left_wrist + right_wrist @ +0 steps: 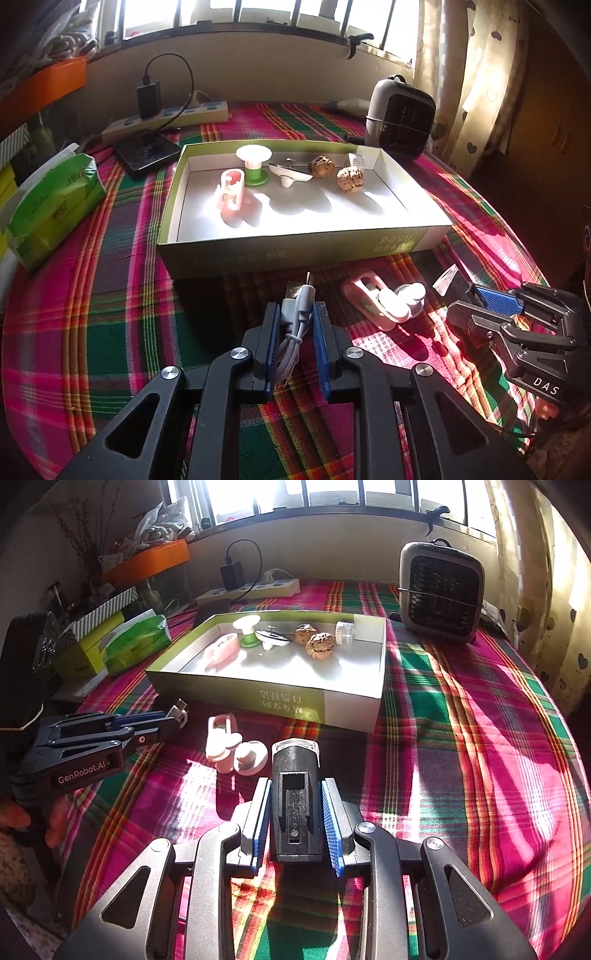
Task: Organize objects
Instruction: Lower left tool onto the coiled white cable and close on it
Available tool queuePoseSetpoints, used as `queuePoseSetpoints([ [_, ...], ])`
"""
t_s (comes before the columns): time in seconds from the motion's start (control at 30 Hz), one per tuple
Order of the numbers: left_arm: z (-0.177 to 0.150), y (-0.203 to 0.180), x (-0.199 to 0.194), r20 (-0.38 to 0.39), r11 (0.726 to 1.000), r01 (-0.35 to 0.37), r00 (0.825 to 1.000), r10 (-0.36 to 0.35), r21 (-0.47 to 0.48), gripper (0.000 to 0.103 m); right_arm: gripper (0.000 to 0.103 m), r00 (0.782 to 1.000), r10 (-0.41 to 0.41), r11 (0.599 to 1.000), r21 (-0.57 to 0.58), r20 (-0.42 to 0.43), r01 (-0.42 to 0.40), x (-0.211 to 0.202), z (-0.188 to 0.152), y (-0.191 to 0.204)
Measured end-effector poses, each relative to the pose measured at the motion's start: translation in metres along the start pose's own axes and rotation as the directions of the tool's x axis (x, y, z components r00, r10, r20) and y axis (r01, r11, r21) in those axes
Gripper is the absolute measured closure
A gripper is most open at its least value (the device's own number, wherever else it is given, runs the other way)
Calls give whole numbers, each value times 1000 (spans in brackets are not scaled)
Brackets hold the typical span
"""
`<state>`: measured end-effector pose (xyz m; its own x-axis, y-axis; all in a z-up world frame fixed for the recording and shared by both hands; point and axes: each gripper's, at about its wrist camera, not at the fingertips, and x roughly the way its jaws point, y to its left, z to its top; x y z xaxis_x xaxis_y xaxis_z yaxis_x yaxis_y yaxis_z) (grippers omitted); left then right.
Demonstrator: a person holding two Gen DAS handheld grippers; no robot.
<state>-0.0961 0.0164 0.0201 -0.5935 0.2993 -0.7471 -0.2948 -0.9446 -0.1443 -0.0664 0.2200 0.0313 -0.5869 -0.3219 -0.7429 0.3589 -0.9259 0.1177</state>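
My left gripper point(295, 314) is shut on a coiled white USB cable point(297, 317), held just in front of the green cardboard box point(295, 251). It also shows in the right wrist view point(173, 716). My right gripper point(295, 786) is shut on a black flashlight-like device point(295, 797) with a clear front; it also shows in the left wrist view point(476, 295). The box holds a pink clip point(232, 188), a green-and-white spool point(255, 162), a white dish point(290, 173), two walnuts point(349, 179) and a small white item point(344, 632). A pink clip and white earbud-like pieces point(388, 301) lie on the cloth between the grippers.
A plaid tablecloth point(461, 720) covers the table. A small grey heater point(441, 590) stands at the back right. A power strip with a charger point(166, 114), a black tablet point(147, 151) and a green tissue pack point(55, 206) are at the left.
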Motion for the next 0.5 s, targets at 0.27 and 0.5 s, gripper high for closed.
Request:
queuePoseSetpoints([
  [0.27, 14, -2, -11, 32, 1000, 15, 999, -15, 3, 87, 74, 1000, 2, 1000, 2, 18, -3, -5, 11, 1],
  [0.5, 33, 3, -11, 53, 1000, 16, 998, -16, -8, 87, 74, 999, -6, 1000, 3, 33, 6, -4, 31, 1],
])
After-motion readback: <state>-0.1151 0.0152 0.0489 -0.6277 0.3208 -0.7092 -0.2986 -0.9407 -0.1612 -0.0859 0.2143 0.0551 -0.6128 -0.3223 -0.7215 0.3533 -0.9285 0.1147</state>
